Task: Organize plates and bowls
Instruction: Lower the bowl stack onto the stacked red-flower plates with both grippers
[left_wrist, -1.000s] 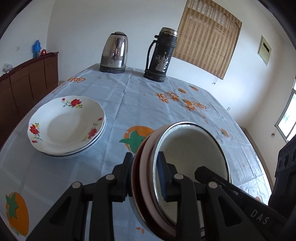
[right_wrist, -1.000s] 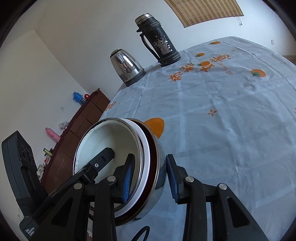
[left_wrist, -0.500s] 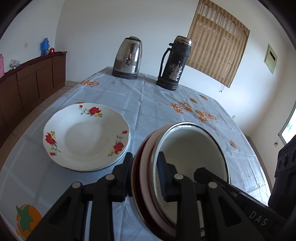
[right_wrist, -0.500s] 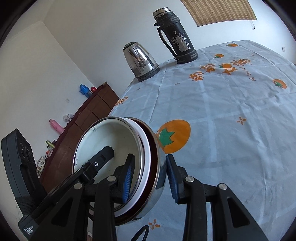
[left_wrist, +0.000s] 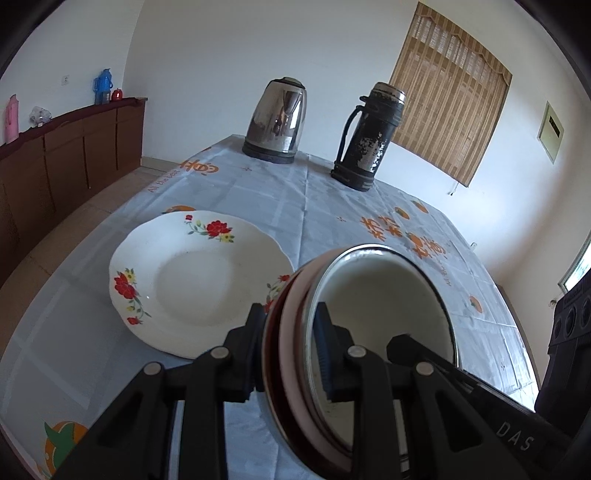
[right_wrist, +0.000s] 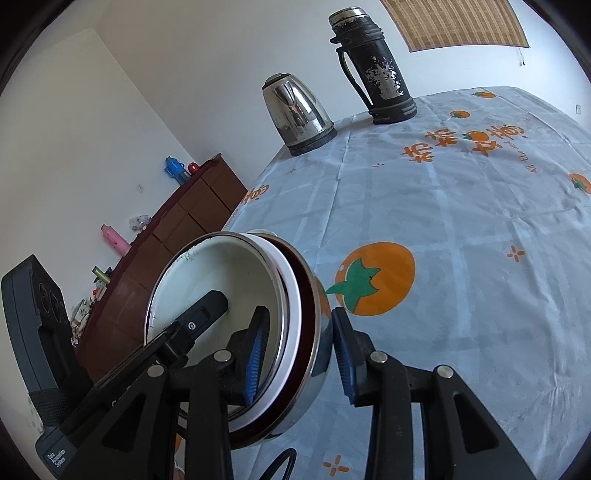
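Bowls (left_wrist: 384, 317) nested together are pinched at opposite rims by both grippers' jaws, beside flowered plates (left_wrist: 192, 280).

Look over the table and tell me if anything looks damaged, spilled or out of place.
Only the black thermos at the far end of the table stands out: its dark coating is flaking off in patches, showing bare metal. It stands upright beside the steel kettle. Nothing is spilled.

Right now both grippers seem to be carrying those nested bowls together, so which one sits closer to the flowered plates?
Left. The flowered plates lie just beside the left gripper, which grips the nested bowls on that side. The right gripper holds the opposite rim, facing bare tablecloth.
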